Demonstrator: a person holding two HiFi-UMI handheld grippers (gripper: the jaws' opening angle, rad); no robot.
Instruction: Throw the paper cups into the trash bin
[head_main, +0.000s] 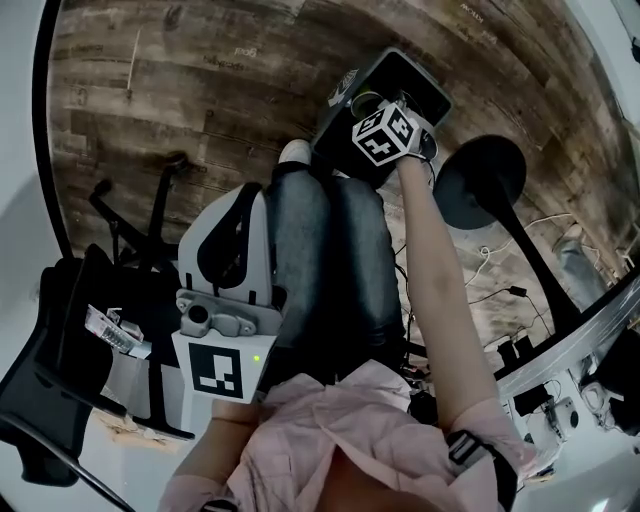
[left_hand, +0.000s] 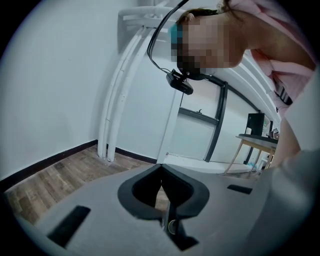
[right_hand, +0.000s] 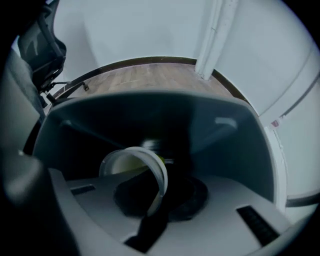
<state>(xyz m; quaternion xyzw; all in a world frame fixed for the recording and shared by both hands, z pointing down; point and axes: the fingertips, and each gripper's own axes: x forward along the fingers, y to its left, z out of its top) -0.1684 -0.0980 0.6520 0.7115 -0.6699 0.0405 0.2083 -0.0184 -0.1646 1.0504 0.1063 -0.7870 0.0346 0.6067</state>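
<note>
A black trash bin stands on the wooden floor past the person's knees. My right gripper reaches out over its opening, under its marker cube. In the right gripper view the jaws are shut on the rim of a white paper cup, which hangs tilted inside the bin's dark walls. My left gripper is held close to the body over the left thigh. Its jaws are pressed together with nothing between them.
A black office chair stands at the left. Right of the bin is a round black stand base, with cables on the floor beside it. The person's legs in jeans fill the middle. White desk edges show at the lower right.
</note>
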